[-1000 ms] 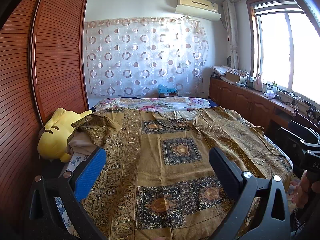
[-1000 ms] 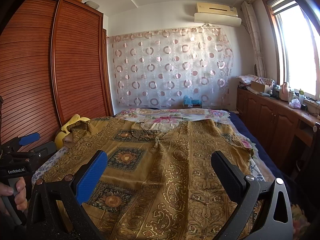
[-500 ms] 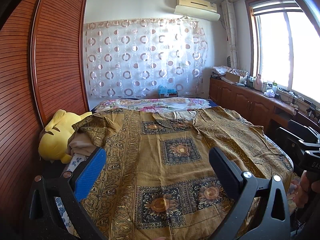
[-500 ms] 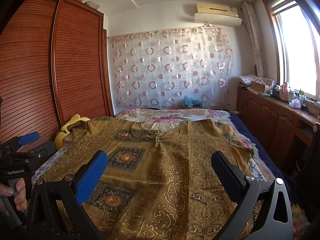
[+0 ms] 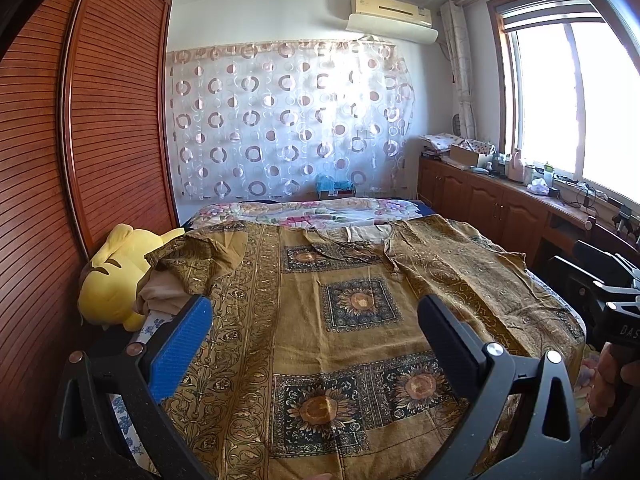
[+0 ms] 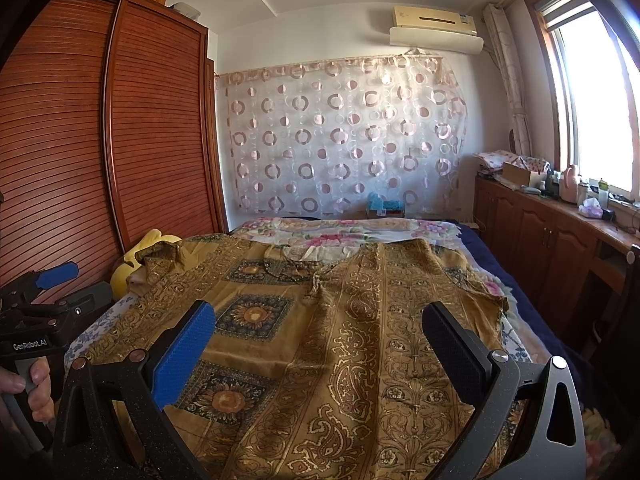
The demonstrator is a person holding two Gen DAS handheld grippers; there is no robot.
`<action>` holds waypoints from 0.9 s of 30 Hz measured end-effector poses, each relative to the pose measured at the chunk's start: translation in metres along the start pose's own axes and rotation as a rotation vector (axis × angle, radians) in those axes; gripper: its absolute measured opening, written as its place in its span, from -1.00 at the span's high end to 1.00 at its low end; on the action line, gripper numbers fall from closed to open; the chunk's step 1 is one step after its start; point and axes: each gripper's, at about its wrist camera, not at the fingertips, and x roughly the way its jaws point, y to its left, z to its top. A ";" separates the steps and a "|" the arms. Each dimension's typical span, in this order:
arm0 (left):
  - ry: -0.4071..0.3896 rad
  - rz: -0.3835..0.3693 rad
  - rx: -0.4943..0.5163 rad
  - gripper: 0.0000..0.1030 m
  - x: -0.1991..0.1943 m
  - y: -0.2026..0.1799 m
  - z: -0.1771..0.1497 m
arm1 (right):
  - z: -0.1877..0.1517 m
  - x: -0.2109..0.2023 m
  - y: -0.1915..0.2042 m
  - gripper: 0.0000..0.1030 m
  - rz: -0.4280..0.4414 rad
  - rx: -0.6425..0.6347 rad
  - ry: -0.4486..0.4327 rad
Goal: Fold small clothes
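1. A wooden wardrobe [image 5: 100, 128] with slatted doors fills the left wall, from floor almost to ceiling.
2. The bed [image 6: 492, 276] takes up the middle of the room, its floral sheet [image 5: 320, 210] showing at the far end below a sheer curtain with ring patterns [image 5: 288, 120].
3. A golden-brown patterned garment [image 5: 352, 320] lies spread flat on the bed and covers most of it. Its neckline [image 5: 360, 240] points to the far end, and dark sunflower squares run down its middle. The sleeve on the wardrobe side is bunched and partly folded over near the bed's edge [image 5: 196, 256]; the other sleeve lies flat toward the window side [image 6: 472, 284].
4. A low wooden cabinet [image 5: 500, 208] runs under the window [image 5: 560, 100] along the right wall, with boxes and bottles on top.
5. An air conditioner [image 5: 390, 16] hangs high on the far wall.
6. A yellow plush toy [image 5: 108, 280] sits between bed and wardrobe, touching the bunched sleeve.
7. The left gripper [image 5: 316, 340] hovers above the near part of the garment, jaws spread wide, nothing between them.
8. The right gripper [image 6: 320, 348] hovers likewise over the garment's near right half, fingers wide apart and holding nothing.
9. Each view shows the other gripper's handle at its edge, with a hand on it.
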 end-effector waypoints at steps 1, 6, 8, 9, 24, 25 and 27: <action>-0.003 0.000 0.002 -1.00 -0.002 -0.001 0.002 | 0.000 0.000 0.000 -1.00 0.000 0.001 -0.001; -0.009 0.001 0.006 -1.00 -0.003 0.002 0.006 | 0.000 0.000 0.000 -1.00 -0.002 0.005 0.001; -0.010 0.001 0.007 -1.00 -0.004 0.001 0.006 | 0.000 0.000 0.000 -1.00 -0.003 0.005 0.000; -0.010 0.001 0.006 -1.00 -0.004 0.001 0.006 | 0.000 0.000 0.000 -1.00 -0.002 0.005 0.000; -0.013 0.003 0.010 -1.00 -0.004 0.000 0.005 | 0.001 0.000 0.001 -1.00 -0.001 0.004 -0.003; -0.012 0.003 0.010 -1.00 -0.004 0.000 0.005 | 0.001 0.000 0.001 -1.00 0.000 0.004 -0.003; -0.012 0.003 0.010 -1.00 -0.004 -0.001 0.004 | 0.000 0.000 0.001 -1.00 -0.001 0.004 -0.003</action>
